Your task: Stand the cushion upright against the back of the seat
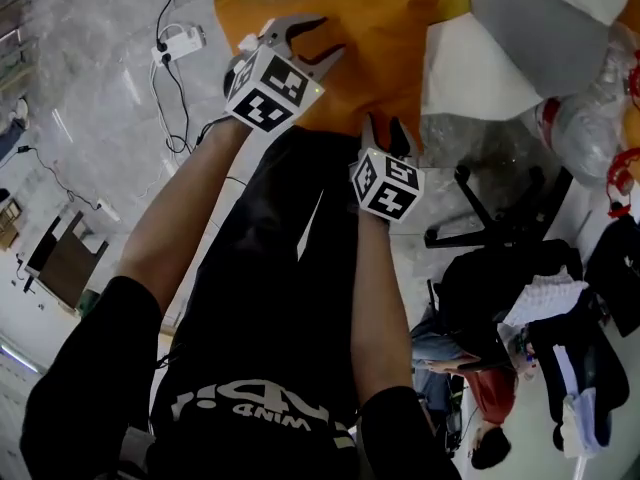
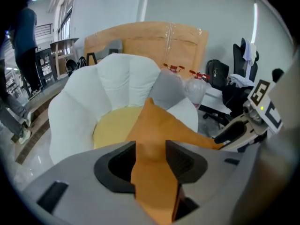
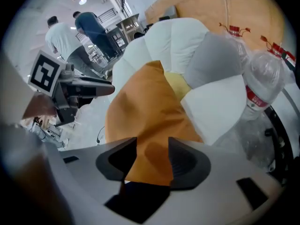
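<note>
An orange cushion (image 1: 370, 48) lies at the front of a white petal-shaped seat (image 2: 117, 78) with a yellow pad (image 2: 115, 123). In the head view my left gripper (image 1: 330, 36) reaches over the cushion's left part, and my right gripper (image 1: 385, 128) is at its near edge. In the left gripper view the cushion (image 2: 159, 125) runs up between the spread jaws of the left gripper (image 2: 150, 153). In the right gripper view the cushion's near edge (image 3: 145, 111) sits between the wide jaws of the right gripper (image 3: 152, 156). Neither pair visibly pinches the fabric.
Clear plastic bottles (image 3: 260, 90) stand right of the seat. An office chair base (image 1: 490, 223) and dark clothes lie at the right. Cables and a white adapter (image 1: 175, 43) lie on the floor at the left. People (image 3: 61, 36) stand far off. A wrapped board (image 2: 154, 39) stands behind the seat.
</note>
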Demonstrator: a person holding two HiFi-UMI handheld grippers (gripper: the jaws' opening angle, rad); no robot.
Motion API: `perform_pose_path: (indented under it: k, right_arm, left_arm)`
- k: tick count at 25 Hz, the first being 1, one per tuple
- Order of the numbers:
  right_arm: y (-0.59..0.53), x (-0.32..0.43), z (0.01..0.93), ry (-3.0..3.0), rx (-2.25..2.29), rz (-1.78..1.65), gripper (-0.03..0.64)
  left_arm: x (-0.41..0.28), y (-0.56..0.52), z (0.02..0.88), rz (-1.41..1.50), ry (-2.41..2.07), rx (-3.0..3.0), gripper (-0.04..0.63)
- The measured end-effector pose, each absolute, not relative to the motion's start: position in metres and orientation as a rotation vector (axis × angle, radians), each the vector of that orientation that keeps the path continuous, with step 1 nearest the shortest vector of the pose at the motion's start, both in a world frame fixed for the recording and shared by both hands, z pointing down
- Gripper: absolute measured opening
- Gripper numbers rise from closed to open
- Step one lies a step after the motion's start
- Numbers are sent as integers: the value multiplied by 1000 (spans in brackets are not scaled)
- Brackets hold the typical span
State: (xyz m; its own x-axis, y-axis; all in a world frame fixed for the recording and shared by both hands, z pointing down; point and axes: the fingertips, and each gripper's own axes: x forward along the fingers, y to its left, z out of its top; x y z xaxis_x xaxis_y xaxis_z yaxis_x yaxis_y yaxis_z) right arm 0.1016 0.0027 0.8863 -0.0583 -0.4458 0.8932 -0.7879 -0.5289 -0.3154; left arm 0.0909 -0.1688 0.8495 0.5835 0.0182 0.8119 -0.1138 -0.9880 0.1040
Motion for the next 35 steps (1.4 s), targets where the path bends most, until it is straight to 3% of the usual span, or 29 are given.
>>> perform_pose_path:
  k: [13, 15, 18, 20, 35]
  right_arm:
    - [11, 108, 957, -1170, 1915, 1710, 198]
    - [12, 109, 958, -1154, 1908, 1729, 177]
    - [7, 110, 958, -1148, 1920, 1741, 95]
    - [3, 109, 956, -1156, 1956, 1759, 52]
    - [-12, 101, 910, -1276, 2118, 1793, 28]
  left_arm:
    - [113, -165, 913, 1384, -58, 2604, 197]
    - [115, -164, 916, 1413, -41, 2591, 156]
    - [115, -164, 920, 1459, -14, 2577, 59]
    - [115, -165, 923, 1456, 4, 2549, 31]
    - [94, -183, 885, 1356, -45, 2475, 11]
